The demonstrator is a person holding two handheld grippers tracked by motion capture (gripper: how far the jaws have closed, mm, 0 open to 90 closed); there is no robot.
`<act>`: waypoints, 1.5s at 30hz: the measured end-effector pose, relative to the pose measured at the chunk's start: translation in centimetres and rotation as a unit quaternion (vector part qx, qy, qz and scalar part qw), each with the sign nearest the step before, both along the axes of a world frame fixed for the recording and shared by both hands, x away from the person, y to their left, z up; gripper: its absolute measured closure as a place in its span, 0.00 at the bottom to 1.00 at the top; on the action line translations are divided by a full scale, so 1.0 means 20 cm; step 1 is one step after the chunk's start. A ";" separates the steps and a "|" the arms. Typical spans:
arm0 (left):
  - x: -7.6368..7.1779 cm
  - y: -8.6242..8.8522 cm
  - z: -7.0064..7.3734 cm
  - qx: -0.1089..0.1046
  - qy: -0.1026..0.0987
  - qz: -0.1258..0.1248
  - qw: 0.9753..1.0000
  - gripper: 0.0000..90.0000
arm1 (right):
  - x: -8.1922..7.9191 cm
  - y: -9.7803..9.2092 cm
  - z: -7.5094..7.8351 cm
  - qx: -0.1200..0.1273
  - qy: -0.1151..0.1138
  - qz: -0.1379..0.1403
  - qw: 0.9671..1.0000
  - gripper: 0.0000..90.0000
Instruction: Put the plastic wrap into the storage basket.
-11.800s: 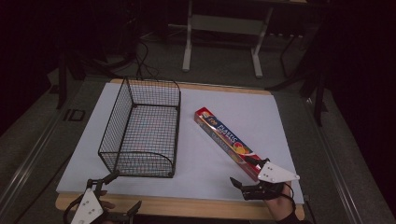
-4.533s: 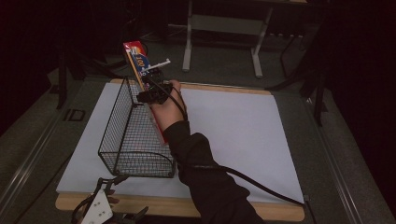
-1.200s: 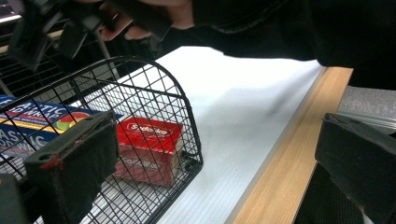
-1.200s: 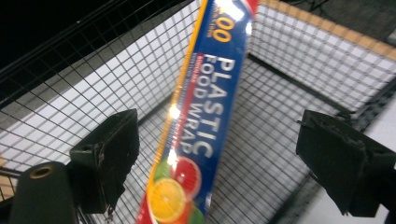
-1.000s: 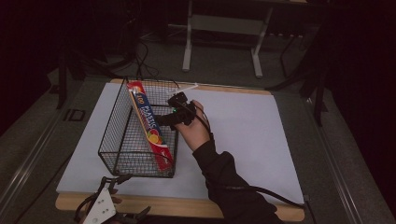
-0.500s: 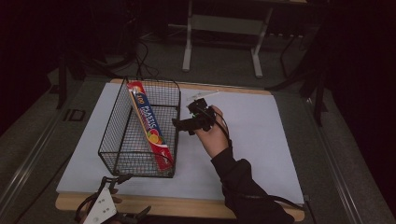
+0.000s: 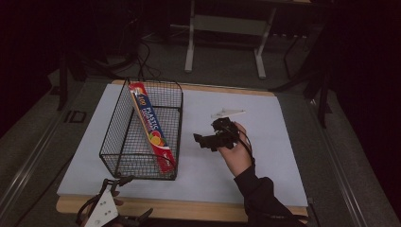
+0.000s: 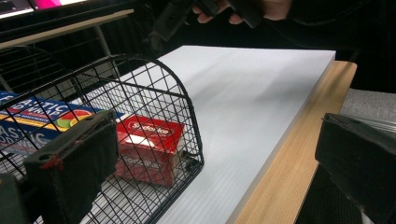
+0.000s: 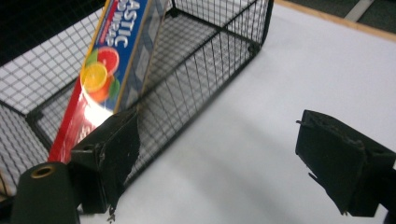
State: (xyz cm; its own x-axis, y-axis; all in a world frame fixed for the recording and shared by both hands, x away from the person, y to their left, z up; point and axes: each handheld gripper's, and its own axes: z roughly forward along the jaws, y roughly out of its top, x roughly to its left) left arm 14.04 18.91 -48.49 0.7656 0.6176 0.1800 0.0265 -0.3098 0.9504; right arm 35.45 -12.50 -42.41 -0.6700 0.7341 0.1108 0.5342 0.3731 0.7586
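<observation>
A long plastic-wrap box (image 7: 150,127) leans slantwise inside the black wire basket (image 7: 122,142), its red end at the near right corner. My right gripper (image 7: 205,134) hovers open just to the right of the basket, and nothing is between its jaws. In the right gripper view the box (image 9: 112,51) shows through the basket mesh (image 9: 210,60) beyond the open gripper (image 9: 219,140). My left gripper (image 7: 130,198) rests open at the table's near edge, in front of the basket. Its own view shows the gripper (image 8: 215,140) facing the basket's rounded end (image 8: 182,93) and the box's red end (image 8: 149,135).
The basket stands on a white board (image 7: 265,142) over a wooden tabletop (image 7: 189,208). Bare board stretches to the right of the basket. Metal stand legs (image 7: 191,42) and cables lie on the dark floor behind the table.
The right gripper lifted the box off the board, set it in the basket, let go and drew back to the right, now open. The left gripper stayed put.
</observation>
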 end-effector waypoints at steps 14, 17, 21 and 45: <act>0.00 0.00 0.00 0.002 0.001 0.001 1.000 0.00 | -0.11 -0.21 -0.17 0.008 0.006 -0.015 1.000 0.16; 0.00 0.00 0.00 0.003 0.001 0.001 1.000 0.00 | -0.12 -0.24 -0.20 0.009 0.010 -0.018 1.000 0.16; 0.00 -0.01 0.00 0.005 0.001 0.000 1.000 0.00 | -0.14 -0.27 -0.22 0.013 0.011 -0.020 1.000 0.16; 0.00 -0.01 0.00 0.009 0.003 -0.005 1.000 0.00 | -0.22 -0.35 -0.32 -0.011 -0.026 -0.001 1.000 0.16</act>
